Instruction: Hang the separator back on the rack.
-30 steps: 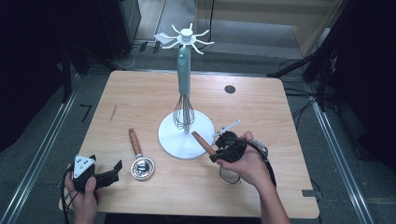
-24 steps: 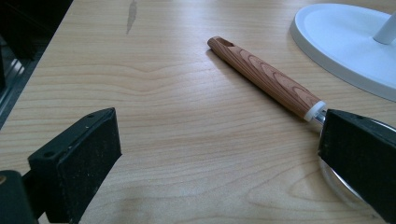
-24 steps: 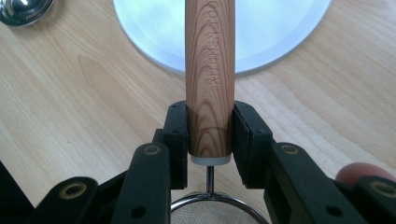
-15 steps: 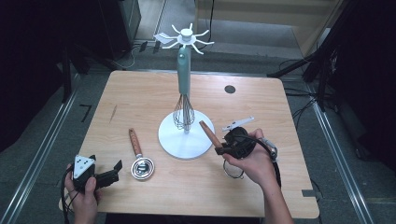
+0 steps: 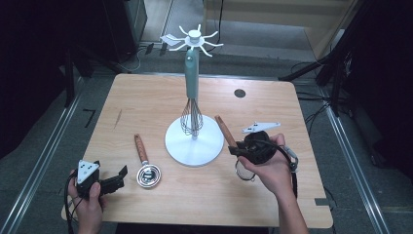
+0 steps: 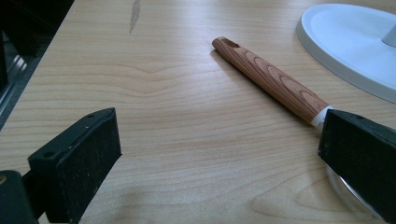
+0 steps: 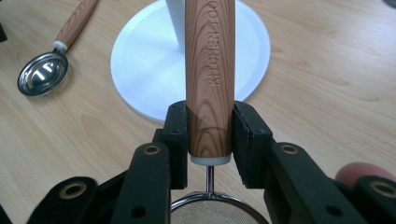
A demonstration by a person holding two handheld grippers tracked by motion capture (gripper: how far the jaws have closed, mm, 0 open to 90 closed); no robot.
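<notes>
Above the wooden table (image 5: 146, 97), a wood-handled mesh strainer (image 7: 209, 74), handle embossed.

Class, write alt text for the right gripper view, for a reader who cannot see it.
The right gripper clamps the wood-grain handle of a small mesh strainer between its black jaws. Beyond it on the wooden table stand a round white stand base and, at upper left, a metal scoop.

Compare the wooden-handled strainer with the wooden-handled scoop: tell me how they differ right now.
The strainer is clamped by its handle between the right gripper jaws; the scoop lies flat on the table, untouched, ahead of the open left gripper. The strainer ends in a fine mesh basket, the scoop in a solid shiny metal bowl. Both have brown wood-grain handles with a white collar.
</notes>
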